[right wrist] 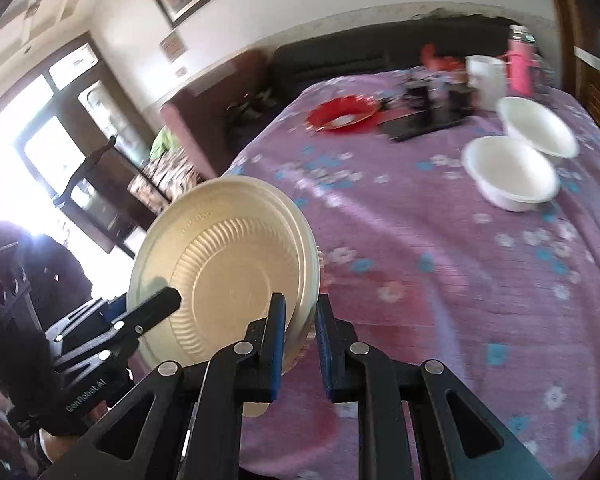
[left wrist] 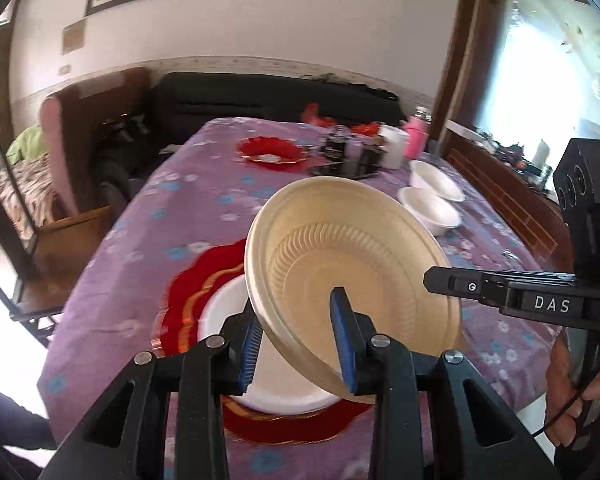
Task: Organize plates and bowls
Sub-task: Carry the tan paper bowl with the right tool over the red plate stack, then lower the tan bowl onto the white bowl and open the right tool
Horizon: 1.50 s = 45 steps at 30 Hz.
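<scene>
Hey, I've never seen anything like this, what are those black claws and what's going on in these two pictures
There is no robot: a person holds two hand-held grippers, each carrying a camera that looks along its fingers. In the left camera's picture, the left gripper clamps the rim of a tilted cream ribbed disposable plate. In the right camera's picture, the right gripper straddles that plate's other edge, seemingly not yet clamped. Below, on the purple flowered tablecloth, lies a white plate on a red scalloped plate. Two white bowls stand farther back.
</scene>
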{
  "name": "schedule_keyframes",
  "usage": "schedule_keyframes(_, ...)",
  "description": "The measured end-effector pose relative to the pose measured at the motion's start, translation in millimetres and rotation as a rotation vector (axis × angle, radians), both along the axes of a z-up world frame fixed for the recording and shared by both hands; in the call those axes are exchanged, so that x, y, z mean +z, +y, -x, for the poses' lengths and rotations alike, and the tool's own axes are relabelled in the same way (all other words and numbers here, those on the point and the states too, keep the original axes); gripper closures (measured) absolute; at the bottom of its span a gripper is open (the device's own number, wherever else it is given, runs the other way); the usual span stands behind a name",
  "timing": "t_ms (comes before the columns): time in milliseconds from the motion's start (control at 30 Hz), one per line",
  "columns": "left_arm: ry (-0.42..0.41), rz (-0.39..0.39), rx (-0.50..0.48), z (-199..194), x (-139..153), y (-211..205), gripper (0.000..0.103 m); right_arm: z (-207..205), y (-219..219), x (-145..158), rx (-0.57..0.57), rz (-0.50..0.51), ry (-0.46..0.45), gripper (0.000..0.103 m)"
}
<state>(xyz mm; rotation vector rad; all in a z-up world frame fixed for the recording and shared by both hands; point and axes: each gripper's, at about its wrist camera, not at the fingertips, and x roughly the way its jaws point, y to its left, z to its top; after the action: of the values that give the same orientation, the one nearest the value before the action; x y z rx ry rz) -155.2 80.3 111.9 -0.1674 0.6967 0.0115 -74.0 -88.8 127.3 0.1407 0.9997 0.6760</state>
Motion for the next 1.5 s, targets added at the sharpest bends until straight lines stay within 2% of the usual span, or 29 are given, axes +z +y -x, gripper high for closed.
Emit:
schedule_keyframes(200, 0.044, 0.025, 0.035, 3, -17, 20, 0.072, -1, 27, -12, 0.037, 0.021, 0.026, 0.086)
schedule_keyframes(367, 0.07, 0.045, 0.034, 5, -28, 24, 0.072, -6, 27, -22, 0.041, 0.022, 0.071, 0.086)
schedule_keyframes(600, 0.089, 0.053, 0.05, 0, -38, 29, 0.072, -8, 32, -29, 0.036, 0.027, 0.08, 0.086)
schedule_keyframes(1500, 0.107, 0.053, 0.067, -6, -49, 31, 0.072, -11, 33, -40, 0.031, 0.026, 0.101, 0.086)
